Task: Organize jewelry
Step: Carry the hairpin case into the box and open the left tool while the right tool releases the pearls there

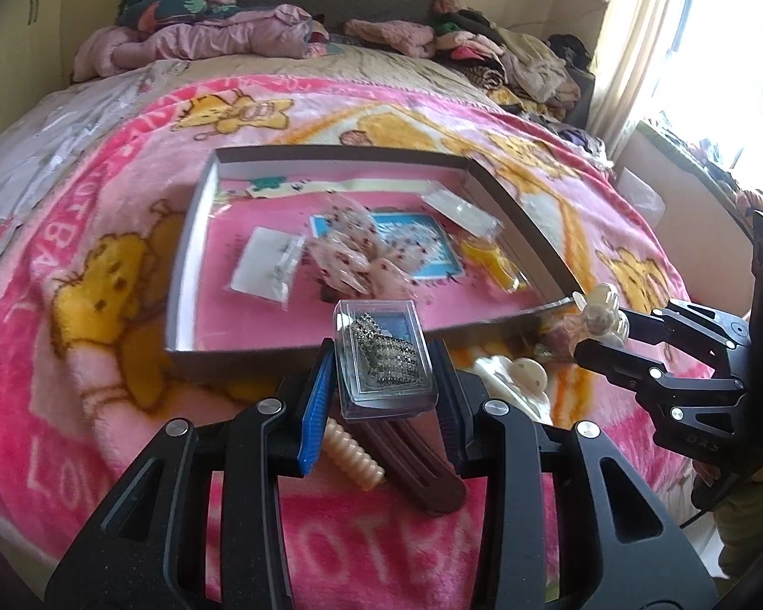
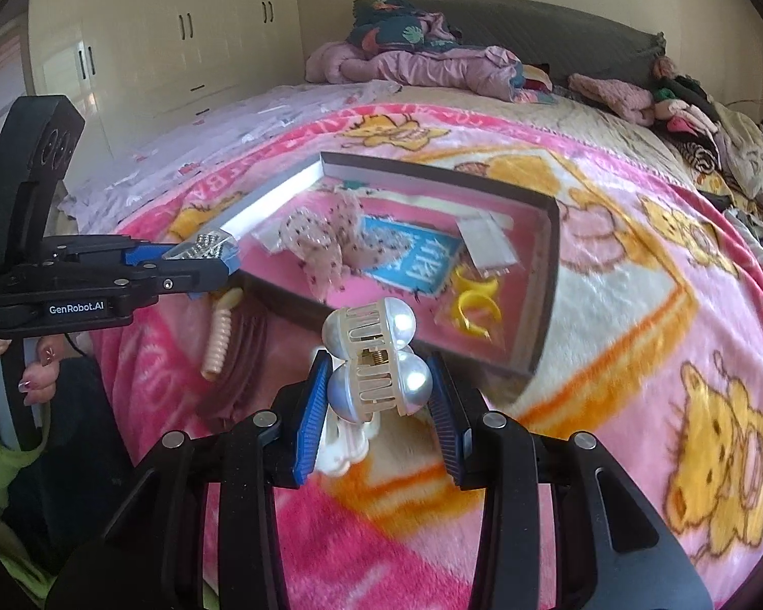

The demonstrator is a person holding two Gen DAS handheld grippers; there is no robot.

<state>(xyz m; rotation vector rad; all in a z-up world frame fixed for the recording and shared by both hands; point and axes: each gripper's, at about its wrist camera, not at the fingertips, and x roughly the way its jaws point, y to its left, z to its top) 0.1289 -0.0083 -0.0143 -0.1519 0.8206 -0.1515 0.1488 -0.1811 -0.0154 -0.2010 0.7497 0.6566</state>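
Nearest the left wrist camera, the left gripper (image 1: 385, 356) is clenched on a small clear case (image 1: 385, 356) holding a rhinestone piece, lifted above the pink blanket (image 1: 101, 366). Under it lie a ribbed cream clip (image 1: 353, 460) and a dark brown clip (image 1: 412, 462). The right gripper (image 2: 376, 386) grasps a pearl-knobbed claw clip (image 2: 376, 356) (its spring shows in the middle), with a white clip (image 2: 343, 445) on the blanket below. Just beyond both sits the shallow grey box (image 1: 193, 254), containing a spotted sheer bow (image 1: 351, 249), a blue card (image 1: 422, 244), clear packets and a yellow clip (image 2: 475, 305). Heaped clothes (image 1: 203, 35) lie at the bed's far end.
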